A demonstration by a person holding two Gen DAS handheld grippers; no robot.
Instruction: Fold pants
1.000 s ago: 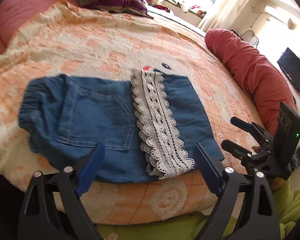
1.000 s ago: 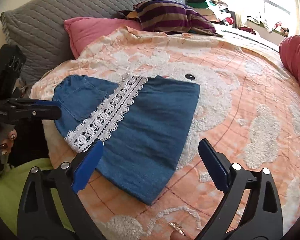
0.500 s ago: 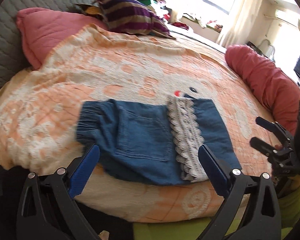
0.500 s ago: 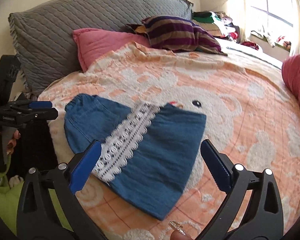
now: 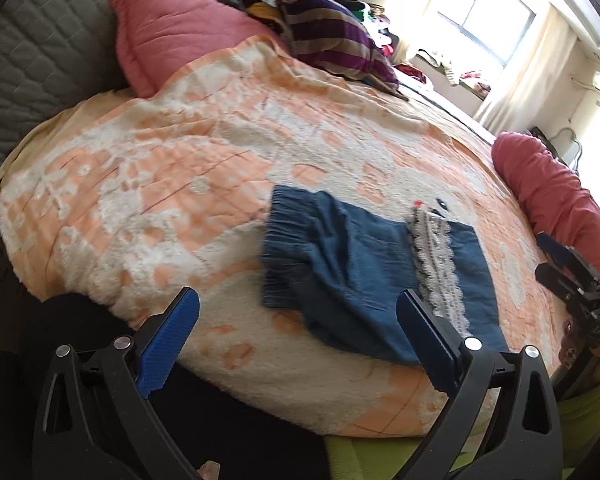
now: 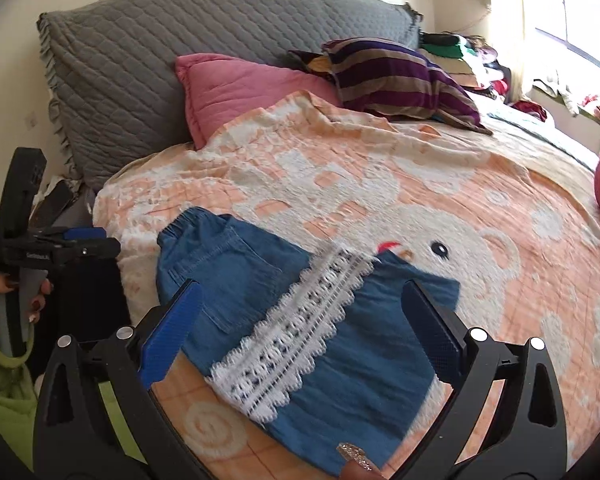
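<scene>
- Denim pants (image 5: 364,276), folded with a white lace band (image 5: 438,268) across them, lie right of centre on the orange blanket (image 5: 180,184) in my left wrist view; my left gripper (image 5: 298,338) is spread wide and empty, the pants just above its right finger. The right gripper (image 5: 556,258) shows at the right edge, released.
- Right wrist view: my right gripper (image 6: 298,330) gapes, holding nothing, the pants (image 6: 260,280) framed between its fingers. The left gripper (image 6: 74,244) sits at the left edge, clear of the cloth.

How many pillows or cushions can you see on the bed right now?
4. A grey quilted pillow at the headboard, a pink pillow in front of it, a striped cushion beside that, and a red bolster along the far edge. The clothes pile may hide more.
</scene>
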